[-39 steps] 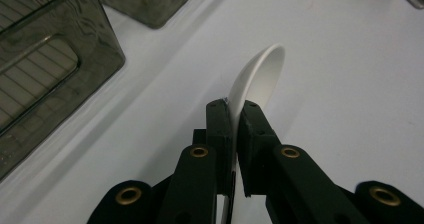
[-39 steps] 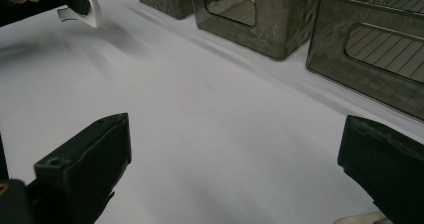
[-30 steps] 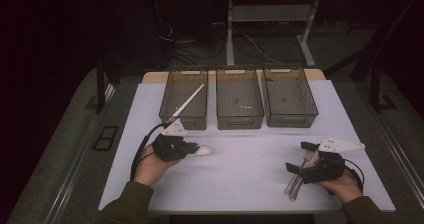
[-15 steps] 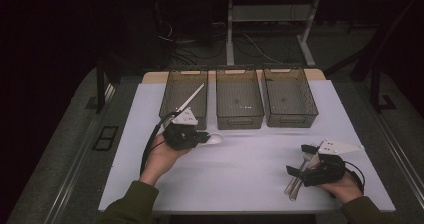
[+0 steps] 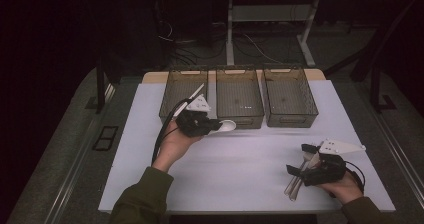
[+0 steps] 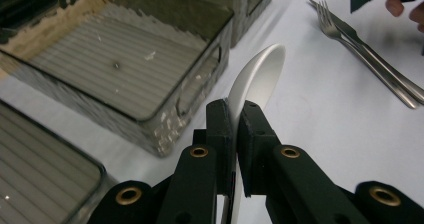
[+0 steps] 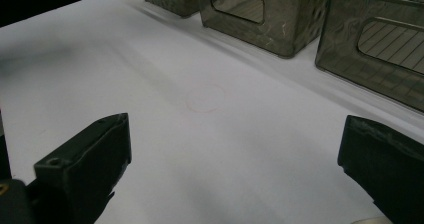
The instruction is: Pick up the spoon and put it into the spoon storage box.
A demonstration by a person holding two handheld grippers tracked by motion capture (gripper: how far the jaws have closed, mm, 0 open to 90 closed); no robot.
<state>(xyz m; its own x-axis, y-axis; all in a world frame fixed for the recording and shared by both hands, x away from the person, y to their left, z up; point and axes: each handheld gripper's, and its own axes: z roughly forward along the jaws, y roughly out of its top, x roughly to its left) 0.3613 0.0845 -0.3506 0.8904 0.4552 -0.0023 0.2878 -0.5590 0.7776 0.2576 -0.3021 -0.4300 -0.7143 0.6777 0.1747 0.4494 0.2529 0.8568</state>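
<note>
- Left gripper [image 5: 216,126]: jaws clamped on the handle of a white spoon [image 6: 256,79]; bowl juts out past the jaw tips, just in front of the left bin [image 5: 183,90] and middle bin [image 5: 239,91].
- Right gripper [image 5: 301,159]: jaws spread wide, nothing between them, low over the white table cover [image 5: 240,169].
- Metal cutlery [image 5: 298,180]: fork and other pieces, lying on the cover beside the right gripper.
- Right bin [image 5: 290,91]: well apart from the spoon.

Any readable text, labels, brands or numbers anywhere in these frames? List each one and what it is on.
None: no words, numbers or brand marks are readable.
The three smoky plastic bins, white spoon, metal cutlery, white table cover and both grippers carry no legible print.
A faint ring on the cover is a mark, not text.
</note>
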